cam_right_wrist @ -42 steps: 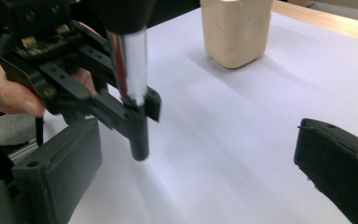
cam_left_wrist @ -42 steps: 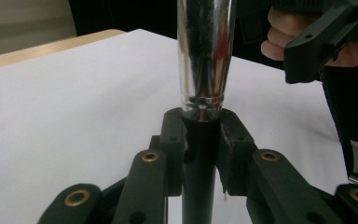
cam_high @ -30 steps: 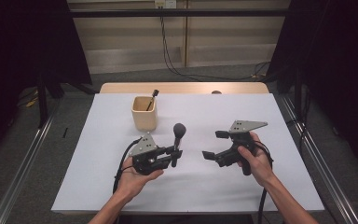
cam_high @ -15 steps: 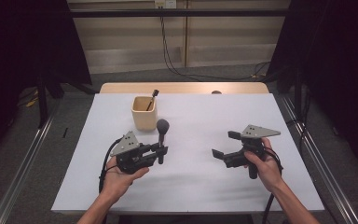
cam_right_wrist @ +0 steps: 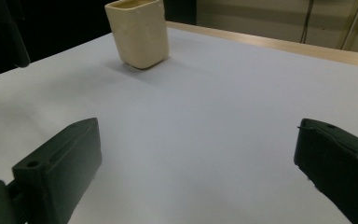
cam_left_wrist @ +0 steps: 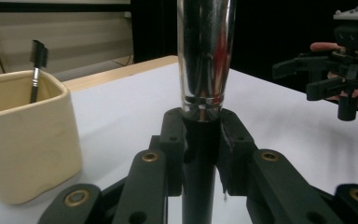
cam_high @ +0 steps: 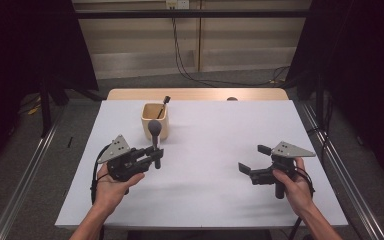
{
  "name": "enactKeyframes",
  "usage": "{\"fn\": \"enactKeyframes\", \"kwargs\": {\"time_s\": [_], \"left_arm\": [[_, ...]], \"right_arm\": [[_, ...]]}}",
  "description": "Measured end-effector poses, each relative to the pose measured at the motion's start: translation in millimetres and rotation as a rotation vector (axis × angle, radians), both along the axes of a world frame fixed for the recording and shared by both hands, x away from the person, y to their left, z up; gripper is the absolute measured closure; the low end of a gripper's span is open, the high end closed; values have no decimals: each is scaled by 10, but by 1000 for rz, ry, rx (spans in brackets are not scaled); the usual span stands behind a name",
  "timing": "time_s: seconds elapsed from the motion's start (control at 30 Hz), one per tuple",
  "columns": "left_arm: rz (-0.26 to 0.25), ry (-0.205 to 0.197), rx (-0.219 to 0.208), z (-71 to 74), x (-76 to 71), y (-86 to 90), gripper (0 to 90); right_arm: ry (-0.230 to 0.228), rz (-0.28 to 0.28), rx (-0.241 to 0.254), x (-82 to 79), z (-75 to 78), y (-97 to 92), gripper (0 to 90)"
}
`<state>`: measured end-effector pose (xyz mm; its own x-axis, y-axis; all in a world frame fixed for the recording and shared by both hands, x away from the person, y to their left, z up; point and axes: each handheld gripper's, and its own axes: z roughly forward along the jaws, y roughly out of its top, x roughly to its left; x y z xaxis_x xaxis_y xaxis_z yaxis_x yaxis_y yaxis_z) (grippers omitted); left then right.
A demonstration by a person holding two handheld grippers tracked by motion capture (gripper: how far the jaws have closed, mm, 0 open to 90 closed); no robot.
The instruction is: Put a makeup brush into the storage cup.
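Note:
My left gripper (cam_high: 156, 155) is shut on a makeup brush (cam_high: 154, 131) and holds it upright, head up, just in front of the cream cup (cam_high: 154, 120). Seen from the left gripper view, the jaws clamp the black handle below the shiny metal ferrule (cam_left_wrist: 206, 56) of the makeup brush. The cream cup (cam_left_wrist: 25, 135) stands at the left there, with a small black brush (cam_left_wrist: 37, 65) leaning inside it. My right gripper (cam_high: 252, 161) hovers open over the table's right side, with nothing between its jaws. The cream cup (cam_right_wrist: 139, 32) sits far ahead in the right gripper view.
A white sheet (cam_high: 215, 145) covers the table, with a wooden strip (cam_high: 195, 94) bare at the far edge. A small dark thing (cam_high: 232, 99) lies on that far edge. Cables (cam_high: 180, 50) hang down the wall behind.
My left gripper has carried the brush leftward and away from me, toward the cup. My right gripper has drifted right and sunk lower, still open.

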<state>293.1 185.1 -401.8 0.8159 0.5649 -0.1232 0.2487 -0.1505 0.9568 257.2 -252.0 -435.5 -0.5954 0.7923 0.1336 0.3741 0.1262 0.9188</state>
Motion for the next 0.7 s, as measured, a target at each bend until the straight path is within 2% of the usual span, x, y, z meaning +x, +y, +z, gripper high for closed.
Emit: {"fn": "enactKeyframes", "kwargs": {"time_s": [0.2, 0.33, 0.47, 0.6, 0.7], "left_arm": [[25, 9, -10, 29, 64, 86, 747], [46, 15, -17, 24, 95, 138, 747], [60, 7, -1, 38, 118, 176, 747], [69, 3, -3, 68, 155, 193, 747], [80, 0, 21, 106, 223, 189, 747]], "right_arm": [[-4, -20, 20, -83, -101, -114, 4], [-41, -61, 15, -132, -115, -183, 4], [-52, -87, 5, -175, -117, -265, 4], [-60, -108, 3, -215, -136, -330, 4], [-65, -111, 9, -232, -148, -360, 4]]}}
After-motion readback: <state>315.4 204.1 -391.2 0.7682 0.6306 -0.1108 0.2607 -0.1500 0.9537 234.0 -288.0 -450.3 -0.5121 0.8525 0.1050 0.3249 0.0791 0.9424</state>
